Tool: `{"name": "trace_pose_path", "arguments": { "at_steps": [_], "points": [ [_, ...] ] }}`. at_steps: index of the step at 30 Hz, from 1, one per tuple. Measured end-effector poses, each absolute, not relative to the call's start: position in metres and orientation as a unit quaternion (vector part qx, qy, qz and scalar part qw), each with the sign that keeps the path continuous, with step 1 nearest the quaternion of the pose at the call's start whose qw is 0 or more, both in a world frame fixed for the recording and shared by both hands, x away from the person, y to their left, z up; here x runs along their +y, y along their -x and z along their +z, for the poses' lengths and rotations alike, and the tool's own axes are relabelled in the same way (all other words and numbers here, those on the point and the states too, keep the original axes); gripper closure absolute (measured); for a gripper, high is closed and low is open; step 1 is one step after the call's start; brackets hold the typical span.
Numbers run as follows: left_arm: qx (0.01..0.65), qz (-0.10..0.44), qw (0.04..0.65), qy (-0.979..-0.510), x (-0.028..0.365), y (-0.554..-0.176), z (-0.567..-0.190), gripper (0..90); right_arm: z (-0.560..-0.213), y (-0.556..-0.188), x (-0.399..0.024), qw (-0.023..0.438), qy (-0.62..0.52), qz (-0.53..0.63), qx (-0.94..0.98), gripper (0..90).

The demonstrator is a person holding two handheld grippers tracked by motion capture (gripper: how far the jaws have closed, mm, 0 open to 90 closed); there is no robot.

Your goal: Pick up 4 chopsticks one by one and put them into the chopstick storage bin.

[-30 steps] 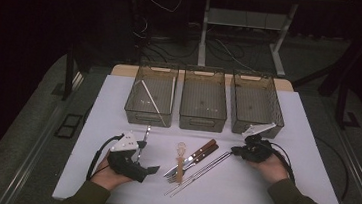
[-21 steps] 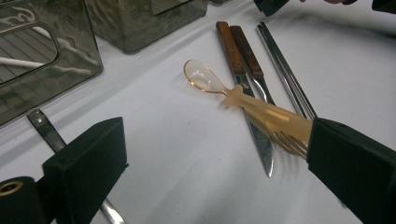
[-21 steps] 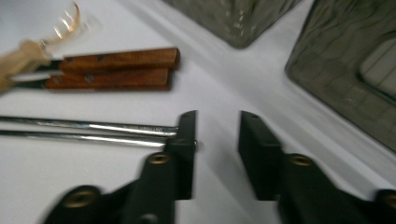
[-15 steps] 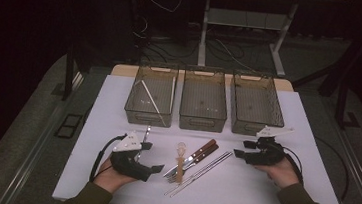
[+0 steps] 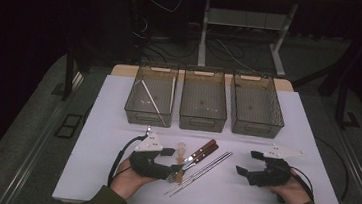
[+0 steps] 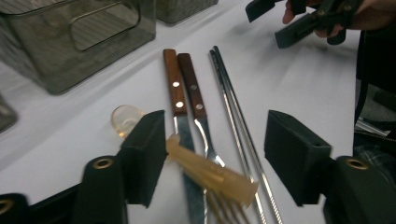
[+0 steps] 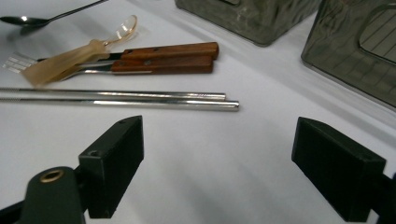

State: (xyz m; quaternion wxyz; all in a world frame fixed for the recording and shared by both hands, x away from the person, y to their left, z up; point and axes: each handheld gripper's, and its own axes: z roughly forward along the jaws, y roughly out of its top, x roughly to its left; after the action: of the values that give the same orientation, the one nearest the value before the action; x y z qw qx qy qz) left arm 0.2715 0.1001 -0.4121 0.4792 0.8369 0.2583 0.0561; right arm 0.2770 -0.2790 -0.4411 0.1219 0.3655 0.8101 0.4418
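The left tool [image 6: 212, 158] straddles the translucent plastic spoon [image 6: 205, 170], its jaws having just been closing but not yet pressing the handle, which lies across the wooden-handled knife [image 6: 180, 116] and fork [image 6: 198, 112] on the white surface [image 5: 116, 126]. The right tool [image 5: 253, 164] (just opened wide, nothing between its jaws) hovers beside the metal chopsticks [image 7: 116, 99].

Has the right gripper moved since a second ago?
Yes. The right gripper has drawn back rightward from the chopsticks, toward the table's right edge, its jaws just opening, empty.
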Motion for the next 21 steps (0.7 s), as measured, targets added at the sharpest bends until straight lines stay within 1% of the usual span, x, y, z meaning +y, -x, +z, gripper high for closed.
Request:
{"name": "trace_pose_path", "arguments": {
  "at_steps": [5,13,17,21],
  "points": [
    [0.254,0.047,0.468,-0.845,0.077,-0.272,-0.413,50.5,-0.442,-0.266,-0.282,0.12,-0.364,0.442,0.811,16.8],
    [0.252,0.043,0.431,-0.865,0.041,-0.272,-0.42,67.0,-0.444,-0.268,-0.28,0.123,-0.363,0.439,0.813,16.8],
    [0.257,0.046,0.414,-0.872,0.033,-0.272,-0.424,75.3,-0.444,-0.268,-0.28,0.124,-0.363,0.439,0.813,16.8],
    [0.263,0.048,0.4,-0.877,0.029,-0.271,-0.428,79.4,-0.444,-0.268,-0.279,0.124,-0.361,0.437,0.815,16.8]
  ]
}}
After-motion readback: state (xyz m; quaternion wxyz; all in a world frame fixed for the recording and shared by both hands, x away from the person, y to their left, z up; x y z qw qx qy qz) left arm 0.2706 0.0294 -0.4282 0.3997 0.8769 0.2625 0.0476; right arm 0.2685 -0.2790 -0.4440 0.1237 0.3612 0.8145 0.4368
